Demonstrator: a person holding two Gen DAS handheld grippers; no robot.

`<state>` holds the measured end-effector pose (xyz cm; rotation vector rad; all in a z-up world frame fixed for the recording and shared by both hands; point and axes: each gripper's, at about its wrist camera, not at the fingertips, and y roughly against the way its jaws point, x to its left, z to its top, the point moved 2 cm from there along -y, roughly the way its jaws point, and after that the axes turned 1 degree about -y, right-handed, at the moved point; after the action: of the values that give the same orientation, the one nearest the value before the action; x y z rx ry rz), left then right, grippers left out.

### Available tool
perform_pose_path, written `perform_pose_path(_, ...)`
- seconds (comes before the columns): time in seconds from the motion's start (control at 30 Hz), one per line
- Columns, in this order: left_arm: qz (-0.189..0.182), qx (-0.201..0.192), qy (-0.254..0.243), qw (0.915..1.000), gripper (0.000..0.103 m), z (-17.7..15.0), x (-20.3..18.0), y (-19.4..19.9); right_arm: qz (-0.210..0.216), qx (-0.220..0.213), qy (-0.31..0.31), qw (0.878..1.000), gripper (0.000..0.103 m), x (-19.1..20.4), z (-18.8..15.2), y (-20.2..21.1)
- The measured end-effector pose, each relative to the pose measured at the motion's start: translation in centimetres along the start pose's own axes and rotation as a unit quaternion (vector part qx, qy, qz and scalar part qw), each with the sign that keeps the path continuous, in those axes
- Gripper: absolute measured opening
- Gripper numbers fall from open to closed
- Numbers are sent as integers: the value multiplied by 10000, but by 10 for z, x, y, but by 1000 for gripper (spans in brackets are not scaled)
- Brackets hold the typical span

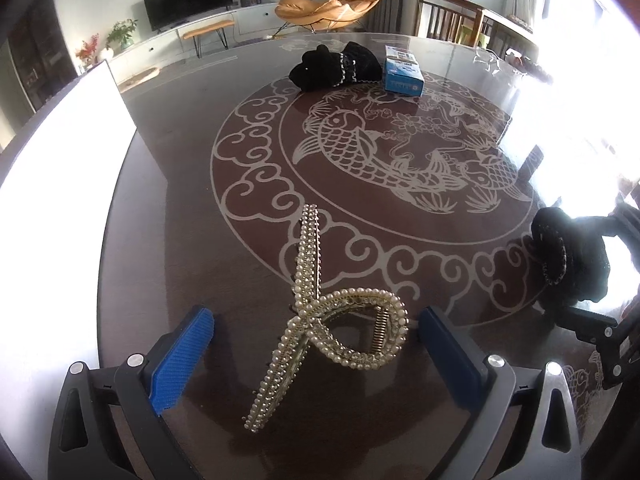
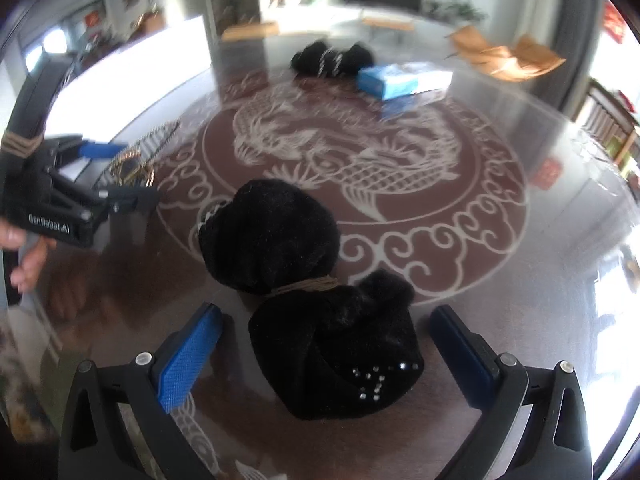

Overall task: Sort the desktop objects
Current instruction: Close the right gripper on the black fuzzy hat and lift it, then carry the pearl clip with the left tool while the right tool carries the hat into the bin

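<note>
The left gripper (image 1: 316, 340) stands wide around the pearl hair clip (image 1: 320, 320), its pads clear. The right gripper (image 2: 324, 352) stands wide around a black velvet bow (image 2: 320, 312) beside the worktop's fish medallion (image 1: 380, 152). Best to centre each item before squeezing, gripping the clip across its looped body.

On my table (image 1: 168, 208): one pearl hair clip (image 1: 320, 320), two black velvet bows (image 2: 312, 312) (image 1: 336, 66), one blue box (image 1: 402, 72), and my two grippers (image 1: 316, 354) (image 2: 326, 354).
</note>
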<state>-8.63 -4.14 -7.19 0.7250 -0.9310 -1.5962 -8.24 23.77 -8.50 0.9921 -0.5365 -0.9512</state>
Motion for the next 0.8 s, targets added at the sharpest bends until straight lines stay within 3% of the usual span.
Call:
perform_pose_path(0.03,-12,-143,-9,9999,76,-1,0,3,-68,11,209,9998,103,4,4,2)
perform_pose_path(0.07,-49,-245,-22,9997,63,-1,-1,7,-97,-39,465,9989,100,9,8,5)
perform_pose_path(0.1,-52,-288,-54,9996,50,-2,-2,10,-16,-32,679,9977,78,15,11,7)
perform_pose_path(0.13,-65,-290,-57,9995,46,-3,-2,12,114,115,732,9972,57,19,13,5)
perform_pose_path(0.17,-136,-349,1,9993,45,-5,-1,16,283,214,624,9974,44,19,16,5)
perform_pose_path(0.2,-227,-358,87,9991,45,-7,1,20,314,245,515,9979,39,19,18,6)
perform_pose_path(0.37,-721,-790,634,9922,45,-17,10,75,554,17,-150,9983,39,23,26,34)
perform_pose_path(0.5,-973,-1319,886,9825,45,-23,39,149,865,-469,-124,9951,39,61,63,76)
perform_pose_path(0.63,-386,-1622,1080,9801,45,-40,100,208,1485,-1027,188,9834,39,129,112,111)
perform_pose_path(0.8,797,-1252,1657,9750,45,-80,202,225,2410,-1205,677,9606,39,237,163,116)
